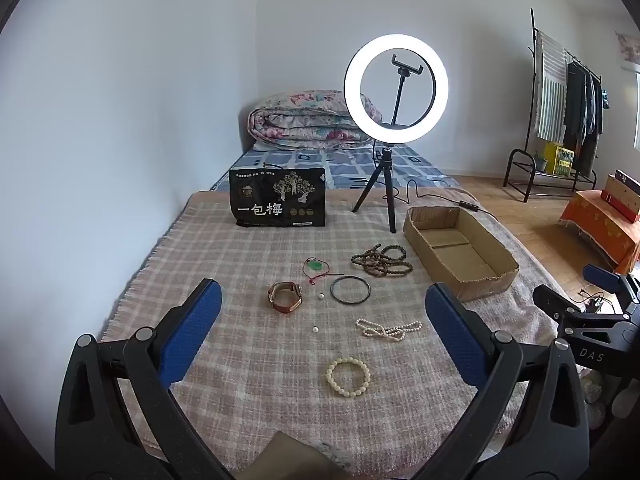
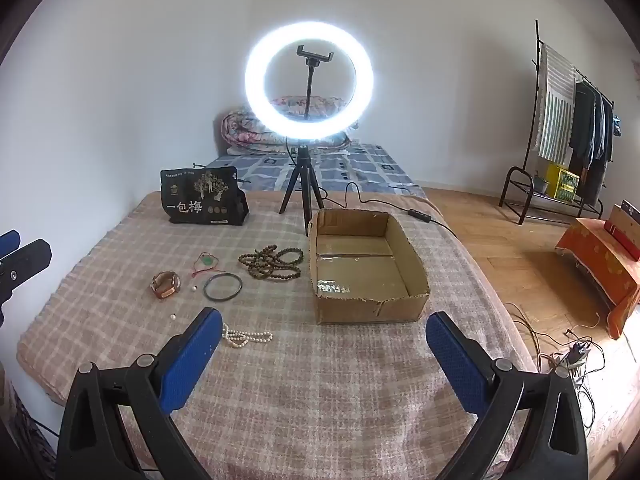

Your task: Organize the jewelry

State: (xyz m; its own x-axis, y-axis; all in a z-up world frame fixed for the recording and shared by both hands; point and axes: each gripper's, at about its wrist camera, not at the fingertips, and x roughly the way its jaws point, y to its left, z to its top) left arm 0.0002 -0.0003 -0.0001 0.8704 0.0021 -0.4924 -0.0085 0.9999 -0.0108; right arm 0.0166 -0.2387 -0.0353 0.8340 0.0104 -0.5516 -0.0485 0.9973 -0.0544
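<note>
Jewelry lies on a checked blanket (image 1: 248, 264): a cream bead bracelet (image 1: 348, 376), a pearl necklace (image 1: 387, 329), a dark bangle (image 1: 350, 289), brown prayer beads (image 1: 382, 261), a brown watch (image 1: 285, 297), a green pendant on red cord (image 1: 316, 267) and two loose pearls (image 1: 315, 329). An empty cardboard box (image 1: 460, 254) sits to the right. My left gripper (image 1: 323, 308) is open above the jewelry. My right gripper (image 2: 324, 332) is open in front of the box (image 2: 364, 266), with the pearl necklace (image 2: 244, 337) by its left finger.
A lit ring light on a tripod (image 1: 394, 84) stands behind the jewelry, its cable (image 2: 400, 204) trailing past the box. A black snack bag (image 1: 278, 198) stands at the back left. A folded quilt (image 1: 304, 120), a clothes rack (image 1: 568, 108) and floor cables (image 2: 572, 356) lie beyond.
</note>
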